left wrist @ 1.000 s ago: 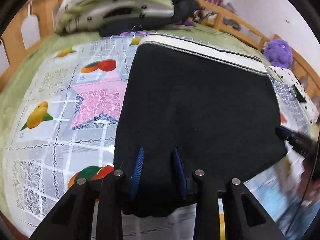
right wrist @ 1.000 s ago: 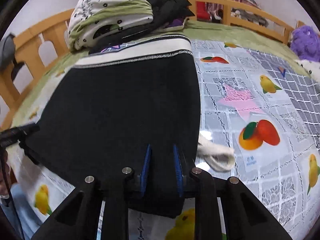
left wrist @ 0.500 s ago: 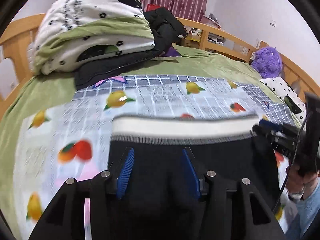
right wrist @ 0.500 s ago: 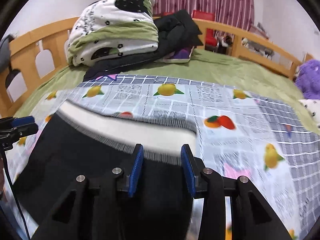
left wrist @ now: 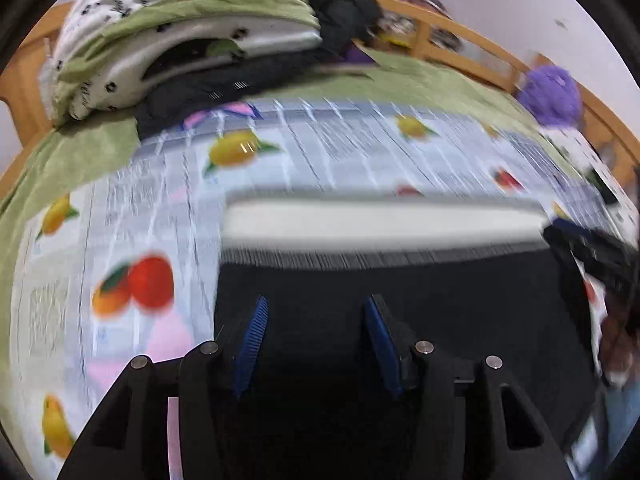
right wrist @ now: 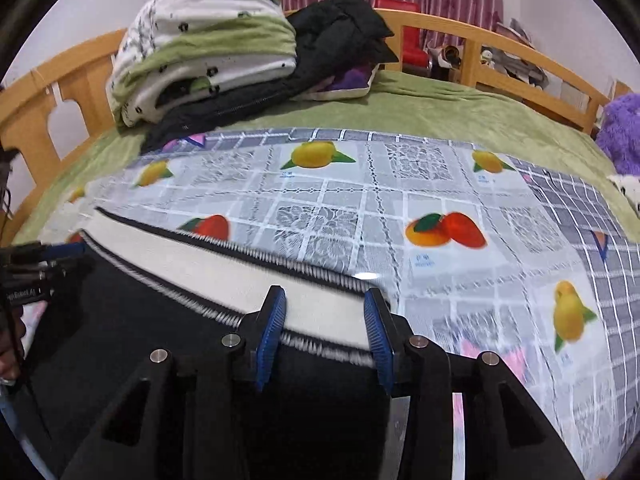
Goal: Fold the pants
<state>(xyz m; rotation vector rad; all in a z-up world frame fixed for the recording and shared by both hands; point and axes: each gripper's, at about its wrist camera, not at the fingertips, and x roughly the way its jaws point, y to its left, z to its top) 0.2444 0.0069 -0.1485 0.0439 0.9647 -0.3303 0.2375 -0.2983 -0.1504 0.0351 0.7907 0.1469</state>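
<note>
Black pants [left wrist: 400, 292] with a white waistband [left wrist: 380, 222] lie folded on a fruit-print sheet [left wrist: 120, 208]. They also show in the right wrist view [right wrist: 132, 320], with the waistband [right wrist: 240, 268] running diagonally. My left gripper [left wrist: 314, 312] is open over the black fabric near its left edge. My right gripper [right wrist: 325, 308] is open, its blue pads either side of the waistband near the pants' right edge. Each gripper holds nothing. The other gripper shows at the edge of each view, the right one [left wrist: 592, 248] and the left one [right wrist: 44, 258].
A pile of white-and-green bedding [right wrist: 208, 40] and a black jacket [right wrist: 340, 28] sit at the back of the green bed. A wooden rail [right wrist: 500, 52] rings the bed. A purple plush toy [right wrist: 622, 132] lies at the right.
Both grippers went from shut on the pants' near edge to open. They carried that edge forward towards the waistband, so the pants now look much shorter.
</note>
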